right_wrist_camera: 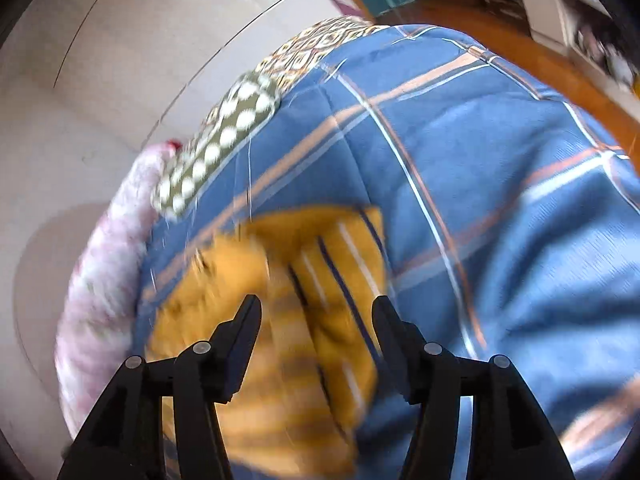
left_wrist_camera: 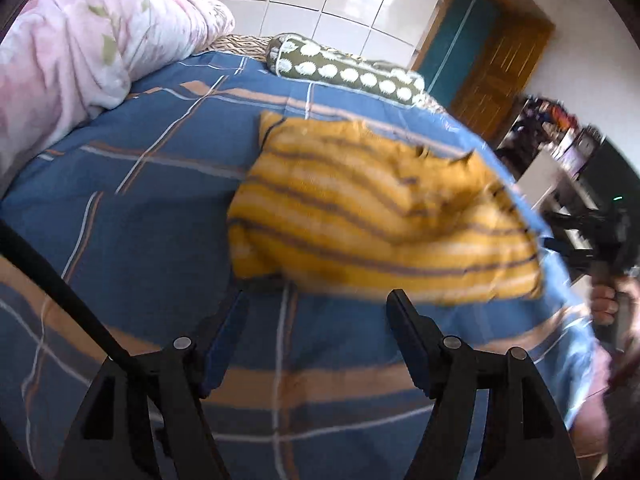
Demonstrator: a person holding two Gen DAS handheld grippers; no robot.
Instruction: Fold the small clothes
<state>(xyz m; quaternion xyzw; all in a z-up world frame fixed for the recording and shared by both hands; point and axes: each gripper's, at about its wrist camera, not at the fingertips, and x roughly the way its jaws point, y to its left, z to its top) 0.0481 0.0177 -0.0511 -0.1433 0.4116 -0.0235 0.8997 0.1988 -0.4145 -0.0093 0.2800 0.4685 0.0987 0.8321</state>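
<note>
A yellow garment with dark and pale stripes (left_wrist_camera: 380, 216) lies bunched on the blue plaid bedspread (left_wrist_camera: 140, 208). My left gripper (left_wrist_camera: 316, 300) is open and empty, its tips just short of the garment's near edge. In the right wrist view the same garment (right_wrist_camera: 288, 320) lies under and ahead of my right gripper (right_wrist_camera: 316, 306), which is open and holds nothing. The right gripper and the hand that holds it also show at the right edge of the left wrist view (left_wrist_camera: 600, 240). Both views are blurred by motion.
A pink floral quilt (left_wrist_camera: 80, 52) is heaped at the bed's far left. An olive bolster with white spots (left_wrist_camera: 344, 66) lies along the far edge. A wooden door (left_wrist_camera: 500, 64) and cluttered shelves (left_wrist_camera: 560, 140) stand beyond the bed on the right.
</note>
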